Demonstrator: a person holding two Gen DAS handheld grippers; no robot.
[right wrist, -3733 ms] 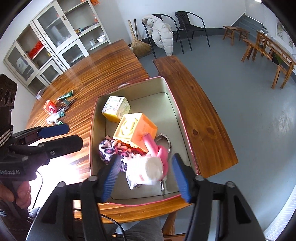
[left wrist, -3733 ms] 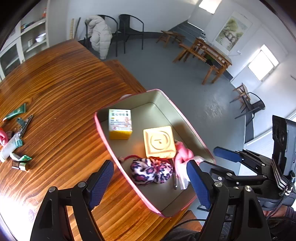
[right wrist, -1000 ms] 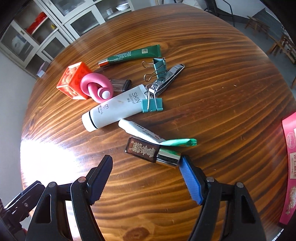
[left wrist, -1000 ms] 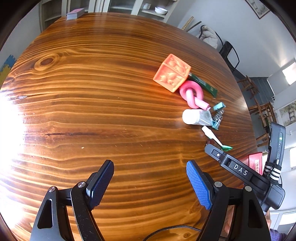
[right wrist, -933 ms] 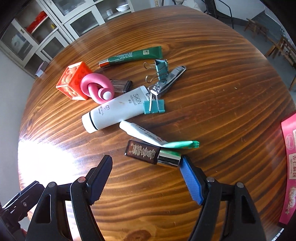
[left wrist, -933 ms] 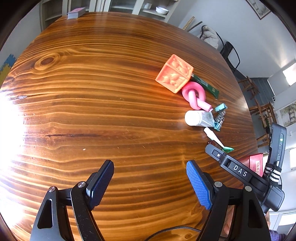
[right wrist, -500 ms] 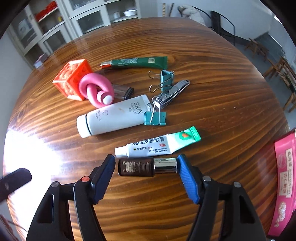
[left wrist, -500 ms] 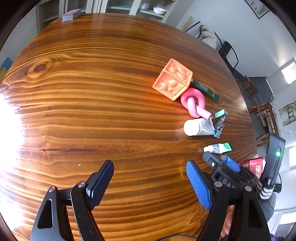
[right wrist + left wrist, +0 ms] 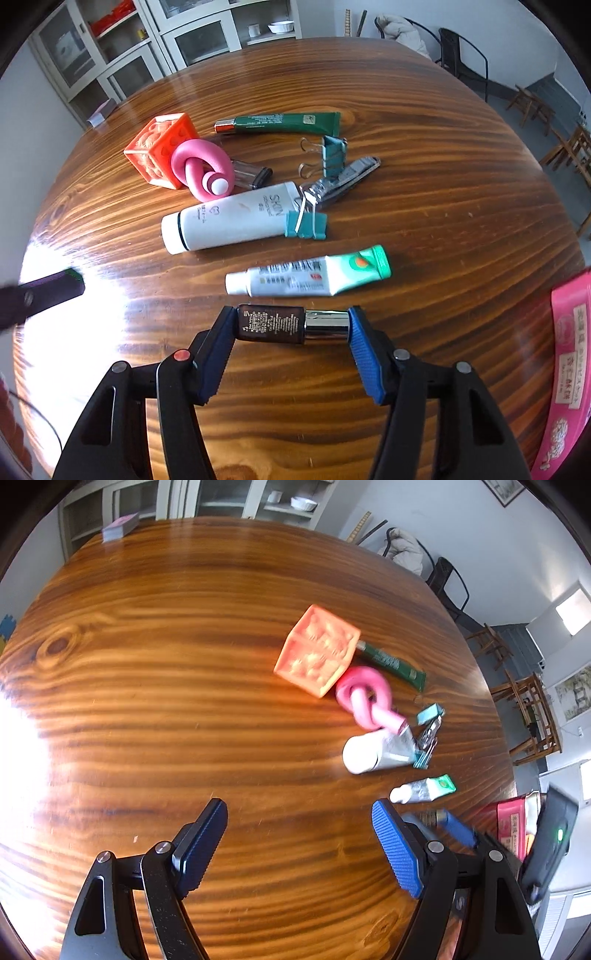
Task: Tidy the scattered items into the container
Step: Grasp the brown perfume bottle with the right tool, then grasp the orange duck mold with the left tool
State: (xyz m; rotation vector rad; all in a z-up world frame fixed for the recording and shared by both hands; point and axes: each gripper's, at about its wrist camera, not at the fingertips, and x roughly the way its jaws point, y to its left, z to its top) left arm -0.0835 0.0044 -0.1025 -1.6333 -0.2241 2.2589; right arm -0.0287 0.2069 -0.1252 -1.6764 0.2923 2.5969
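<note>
My right gripper point(image 9: 291, 328) is closed end to end on a small dark bottle with a silver cap point(image 9: 291, 325), at the table surface. Beyond it lie a white-and-green ointment tube point(image 9: 306, 277), a white SKIN tube point(image 9: 229, 221), teal binder clips point(image 9: 306, 225), nail clippers point(image 9: 343, 177), a green tube point(image 9: 280, 123), a pink knotted toy point(image 9: 203, 166) and an orange cube point(image 9: 159, 151). My left gripper point(image 9: 299, 845) is open and empty above bare wood, left of the pile. The pink container point(image 9: 569, 350) shows at the right edge.
The round wooden table point(image 9: 147, 664) has a bright glare patch at its left. A small stack of cards point(image 9: 120, 526) lies at the far edge. Cabinets, chairs and benches stand beyond the table.
Both grippers left the container and swung over to the scattered pile. My right gripper came down and closed on the dark bottle. My left gripper drifted slightly nearer the pile.
</note>
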